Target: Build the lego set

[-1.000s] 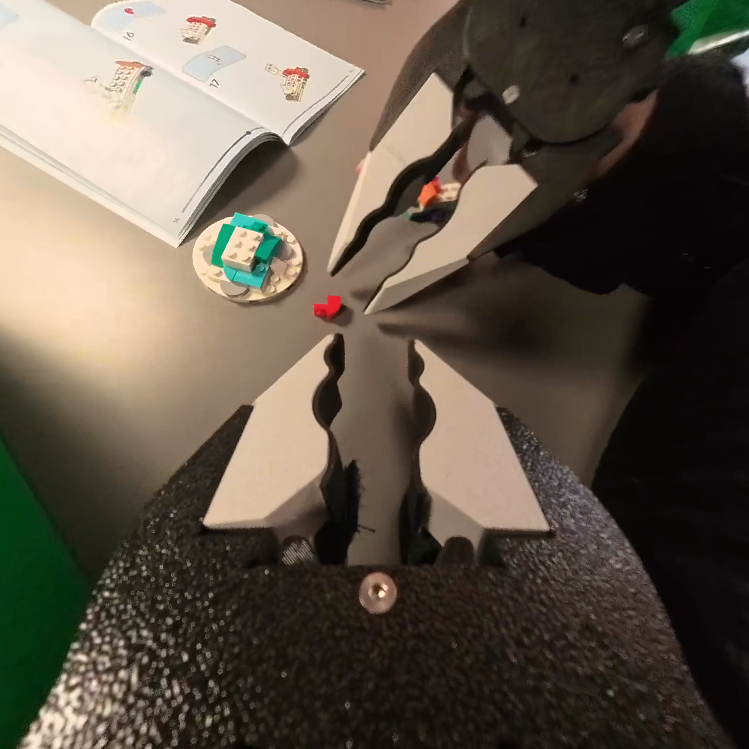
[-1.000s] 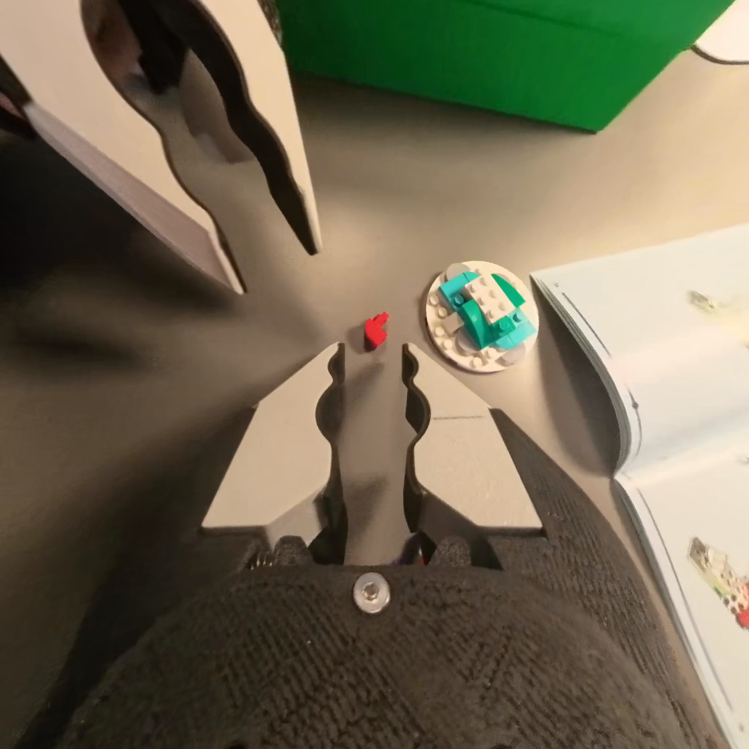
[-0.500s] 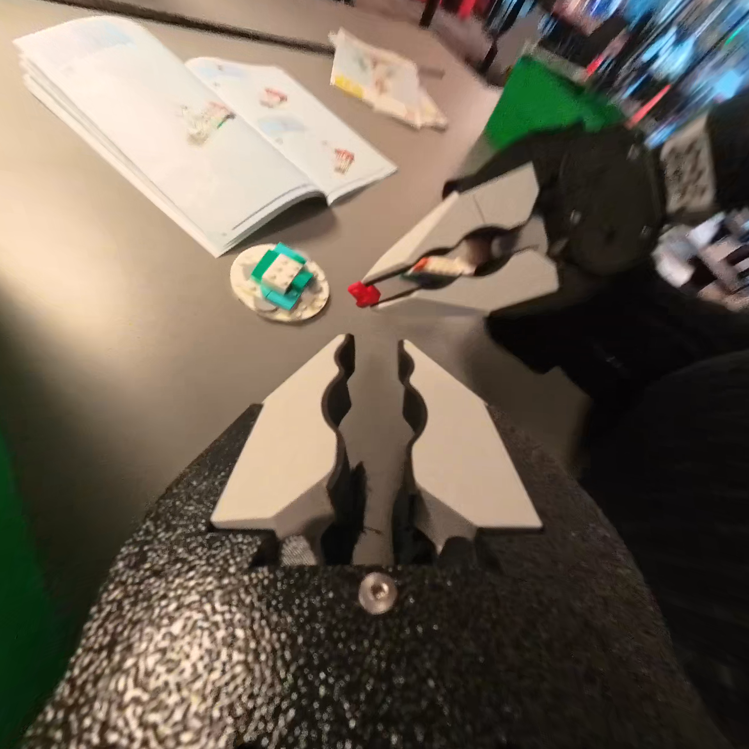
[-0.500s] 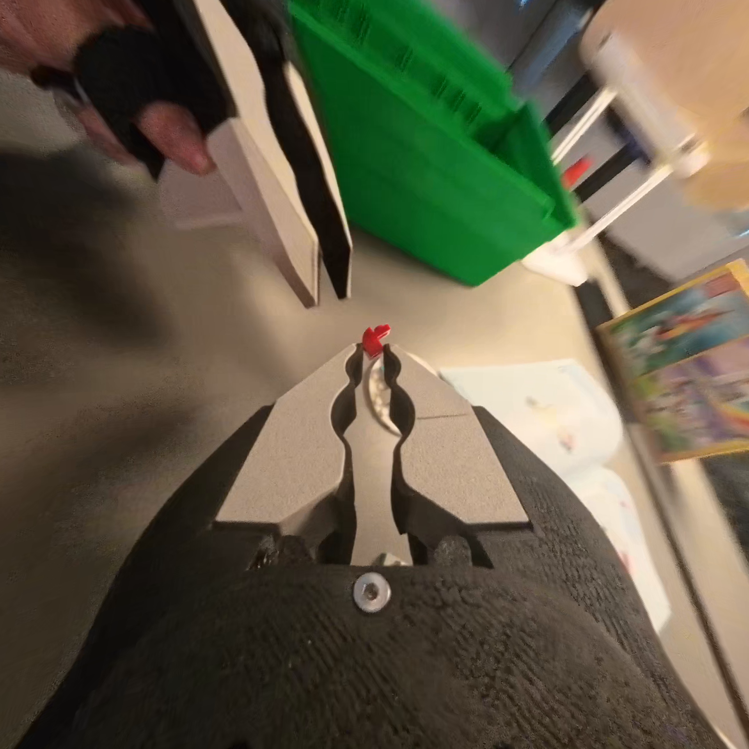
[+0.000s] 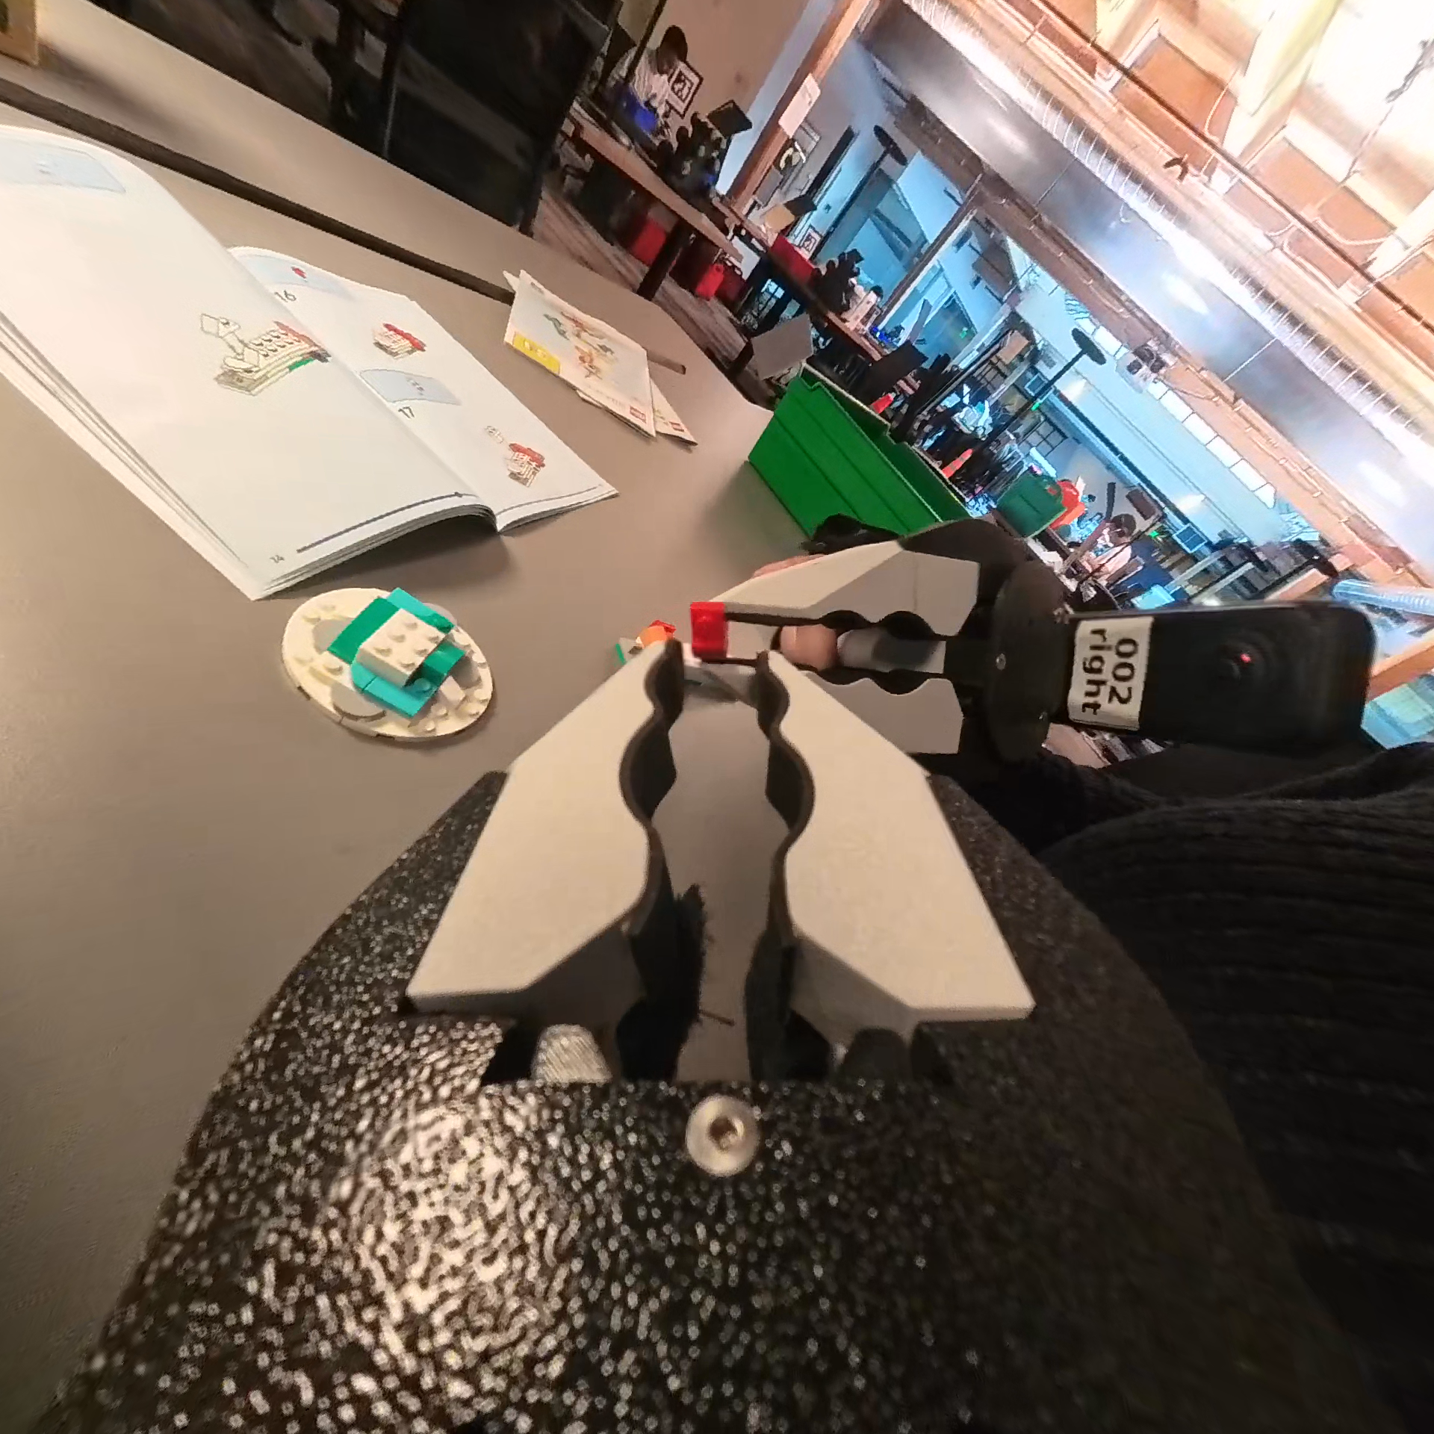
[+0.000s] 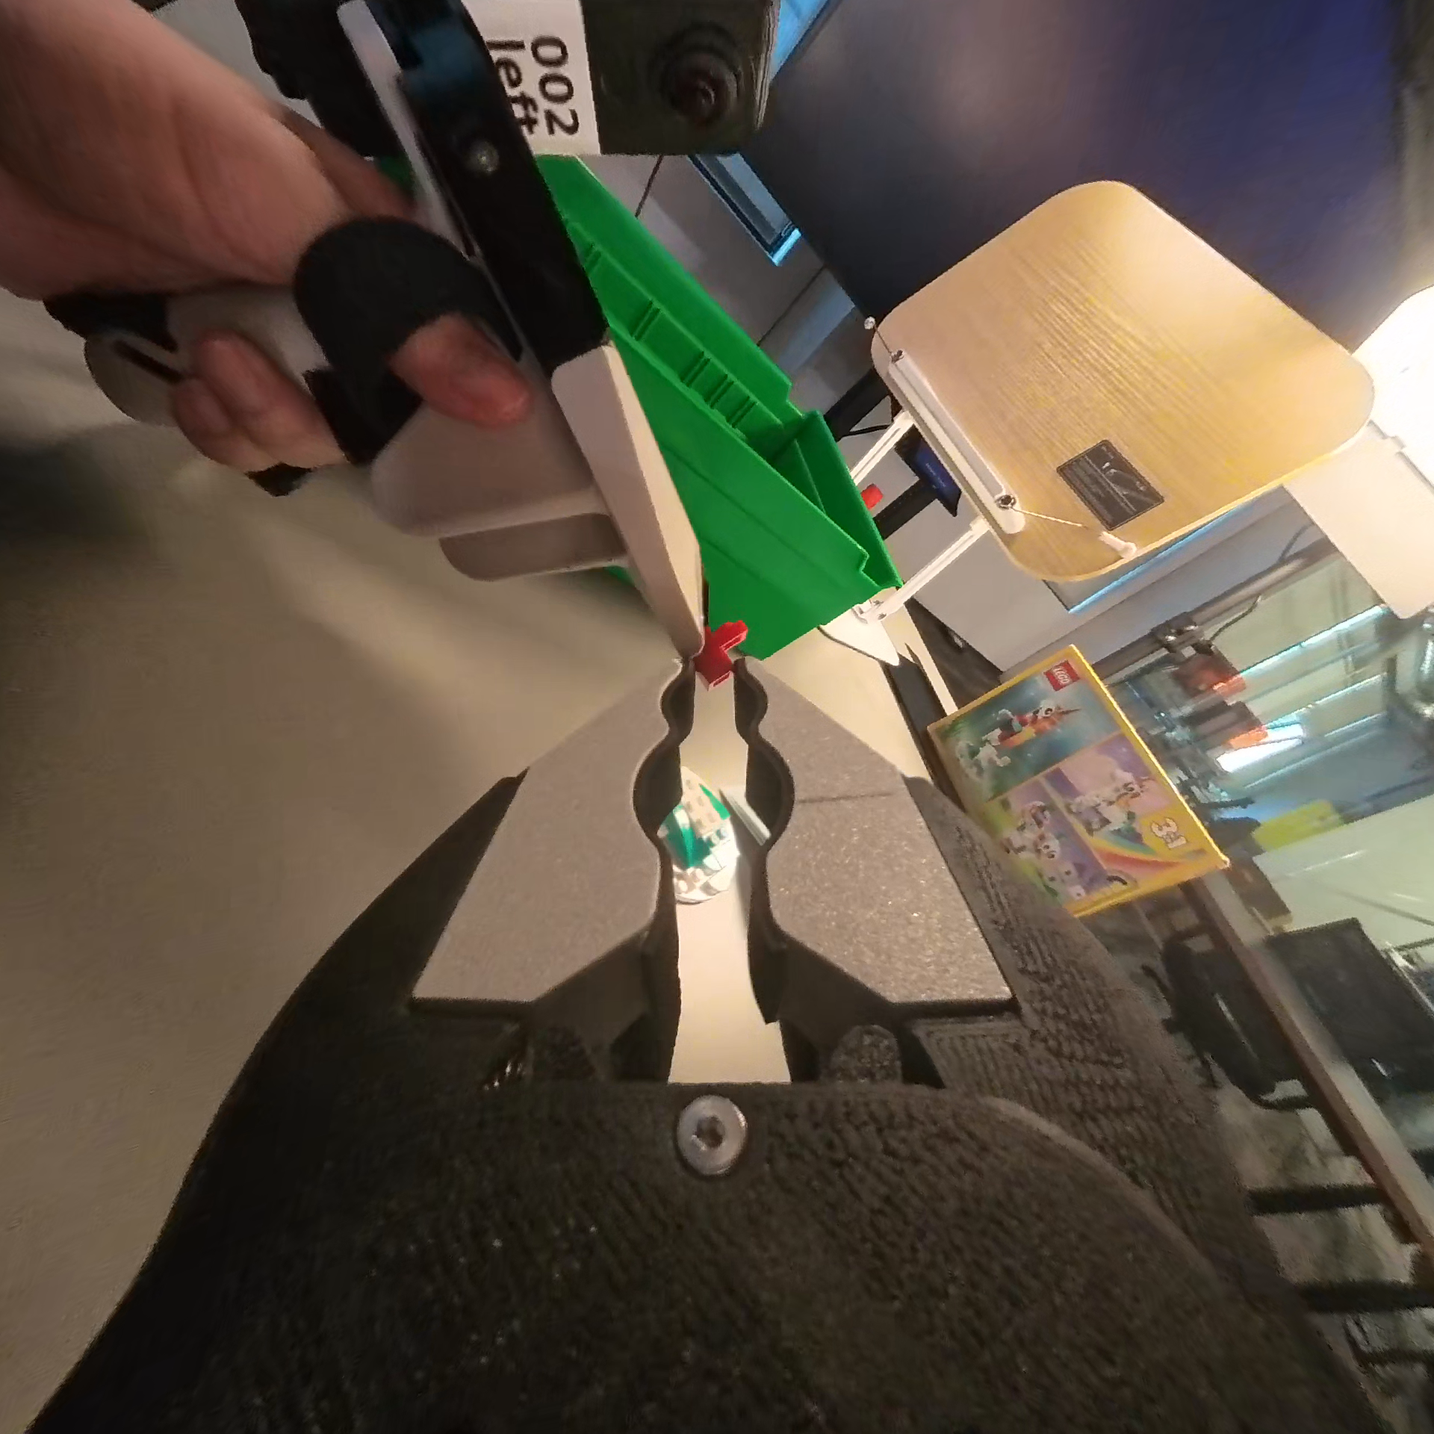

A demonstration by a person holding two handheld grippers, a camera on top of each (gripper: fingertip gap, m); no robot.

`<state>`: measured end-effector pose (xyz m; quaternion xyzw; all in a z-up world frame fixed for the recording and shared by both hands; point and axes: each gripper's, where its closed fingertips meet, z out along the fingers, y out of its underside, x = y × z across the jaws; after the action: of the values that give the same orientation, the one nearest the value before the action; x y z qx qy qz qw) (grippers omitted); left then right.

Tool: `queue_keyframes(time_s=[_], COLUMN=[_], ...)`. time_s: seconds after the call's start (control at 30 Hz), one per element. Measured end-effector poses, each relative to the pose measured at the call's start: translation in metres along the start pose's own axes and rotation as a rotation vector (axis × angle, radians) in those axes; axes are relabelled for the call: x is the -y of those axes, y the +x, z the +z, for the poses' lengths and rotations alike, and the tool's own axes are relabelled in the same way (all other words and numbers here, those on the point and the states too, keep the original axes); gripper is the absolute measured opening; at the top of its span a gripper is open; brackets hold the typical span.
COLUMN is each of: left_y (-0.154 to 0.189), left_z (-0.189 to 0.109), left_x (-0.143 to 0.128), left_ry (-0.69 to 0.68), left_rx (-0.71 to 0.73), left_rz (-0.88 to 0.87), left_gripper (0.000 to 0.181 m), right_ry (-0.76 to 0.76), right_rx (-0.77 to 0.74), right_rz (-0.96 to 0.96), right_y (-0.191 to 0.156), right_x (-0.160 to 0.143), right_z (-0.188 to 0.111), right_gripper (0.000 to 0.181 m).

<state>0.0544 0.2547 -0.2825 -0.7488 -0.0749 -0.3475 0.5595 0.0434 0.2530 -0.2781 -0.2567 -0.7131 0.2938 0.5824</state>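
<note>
The right tool (image 5: 718,640) pinches the small red brick (image 5: 708,640) by its very tip, lifted off the desk (image 5: 155,776) right of the round white base (image 5: 388,667), and the left tool (image 5: 718,671), narrowly parted and empty, crowds close enough that a nudge might flick it loose

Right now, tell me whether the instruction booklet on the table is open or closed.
Open. The instruction booklet lies flat on the table, pages spread either side of its spine, build pictures facing up.
</note>
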Motion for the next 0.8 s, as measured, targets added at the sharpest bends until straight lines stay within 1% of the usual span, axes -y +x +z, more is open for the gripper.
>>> queue_keyframes(time_s=[0.07,0.1,0.17,0.27,0.33,0.4,0.57,0.8], left_y=[-0.0038,-0.0048,-0.0038,-0.0012,-0.0021,-0.0007,0.0027,0.0041], left_z=[-0.0005,-0.0009,-0.0017,-0.0024,-0.0019,-0.0023,-0.0021,0.0], left_x=[0.0005,0.0014,0.004,0.0056,0.0031,0.0029,0.0041,0.0039], left_ry=[0.005,0.012,0.027,0.038,0.028,0.028,0.035,0.036], left_rx=[0.021,0.026,0.02,0.007,0.012,0.005,-0.013,-0.021], left_rz=[-0.008,-0.011,-0.01,-0.004,-0.007,-0.007,0.001,0.005], left_gripper=[0.023,0.024,0.021,0.011,0.016,0.016,0.006,0.006], right_ry=[0.005,0.01,0.014,0.021,0.029,0.031,0.033,0.043], right_rx=[0.007,0.012,0.019,0.016,0.004,0.0,-0.006,-0.018], right_rz=[-0.002,-0.003,-0.013,-0.014,-0.012,-0.015,-0.015,-0.003], right_y=[-0.0006,-0.0012,-0.0026,-0.0025,-0.0008,-0.0007,-0.0016,0.0007], right_x=[0.0007,0.0015,0.0024,0.0035,0.0045,0.0044,0.0034,0.0041], right_z=[-0.0007,-0.0011,-0.0018,-0.0024,-0.0032,-0.004,-0.0042,-0.0054], right_gripper=[0.008,0.008,0.008,0.008,0.008,0.008,0.008,0.008])
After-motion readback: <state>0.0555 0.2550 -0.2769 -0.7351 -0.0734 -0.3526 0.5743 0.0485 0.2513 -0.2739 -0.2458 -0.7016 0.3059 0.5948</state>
